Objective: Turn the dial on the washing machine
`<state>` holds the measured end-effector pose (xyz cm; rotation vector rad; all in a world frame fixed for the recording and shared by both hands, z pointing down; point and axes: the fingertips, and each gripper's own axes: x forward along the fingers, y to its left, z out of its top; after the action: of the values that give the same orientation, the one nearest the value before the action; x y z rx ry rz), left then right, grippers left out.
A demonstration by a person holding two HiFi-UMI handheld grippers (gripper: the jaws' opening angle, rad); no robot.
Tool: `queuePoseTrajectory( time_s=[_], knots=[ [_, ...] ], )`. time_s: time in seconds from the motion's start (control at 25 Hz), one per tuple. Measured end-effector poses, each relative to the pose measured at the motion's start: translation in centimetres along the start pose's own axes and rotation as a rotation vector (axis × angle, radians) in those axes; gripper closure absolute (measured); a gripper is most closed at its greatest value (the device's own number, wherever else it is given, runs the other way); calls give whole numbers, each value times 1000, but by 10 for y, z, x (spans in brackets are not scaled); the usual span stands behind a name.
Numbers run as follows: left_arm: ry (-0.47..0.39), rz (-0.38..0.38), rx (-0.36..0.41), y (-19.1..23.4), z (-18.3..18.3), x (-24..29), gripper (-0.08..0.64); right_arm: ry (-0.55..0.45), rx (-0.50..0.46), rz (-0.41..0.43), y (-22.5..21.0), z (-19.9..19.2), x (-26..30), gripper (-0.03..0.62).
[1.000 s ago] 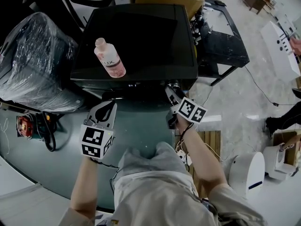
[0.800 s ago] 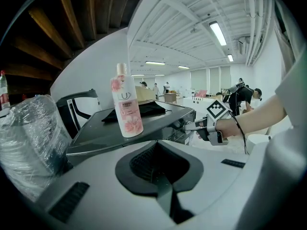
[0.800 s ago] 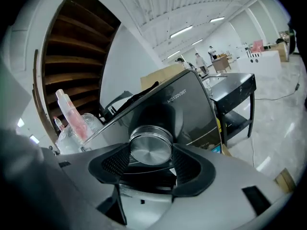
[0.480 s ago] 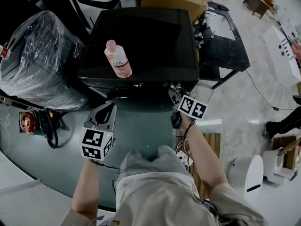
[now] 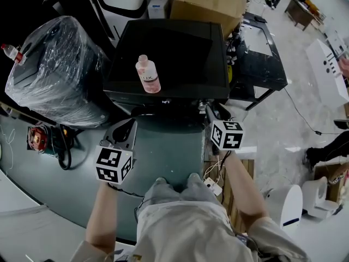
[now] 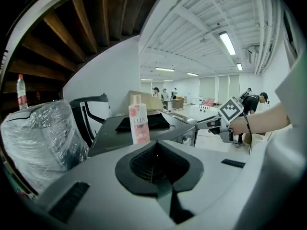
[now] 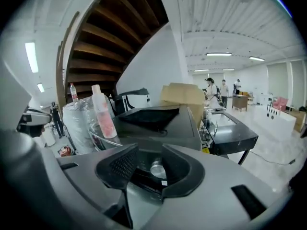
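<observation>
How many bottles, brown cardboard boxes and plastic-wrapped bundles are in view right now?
Bottles: 2, a pink bottle and a clear bottle
Brown cardboard box: 1
Plastic-wrapped bundle: 1
Total: 4

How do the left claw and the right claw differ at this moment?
The left claw is shut with nothing in it; the right claw stands apart and is closing, with the silver dial between its pads but not yet pressed. The left claw sits short of the washing machine, while the right claw reaches its front panel. Both are hand-held and point toward the machine.
</observation>
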<state>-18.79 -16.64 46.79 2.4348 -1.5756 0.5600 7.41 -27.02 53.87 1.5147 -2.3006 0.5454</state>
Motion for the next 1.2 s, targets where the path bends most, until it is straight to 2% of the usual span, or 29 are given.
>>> queuePoseTrajectory(
  time_s=[0.12, 0.28, 0.52, 0.84, 0.96, 1.2],
  knots=[
    [-26, 3, 14, -3, 24, -12, 540, -36, 37, 50, 16, 28, -28, 440],
    [-60, 2, 35, -7, 54, -27, 540, -79, 16, 110, 39, 66, -65, 469],
    [-106, 5, 66, -13, 96, -51, 540, -141, -92, 160, 67, 117, -123, 480],
    [-178, 29, 109, -18, 137, -84, 540, -286, -191, 185, 96, 181, -192, 518],
    [-197, 25, 115, -24, 152, -98, 540, -333, -270, 174, 104, 204, -222, 533],
    [-277, 60, 206, -38, 188, -129, 540, -440, -371, 194, 125, 235, -269, 546]
  ],
)
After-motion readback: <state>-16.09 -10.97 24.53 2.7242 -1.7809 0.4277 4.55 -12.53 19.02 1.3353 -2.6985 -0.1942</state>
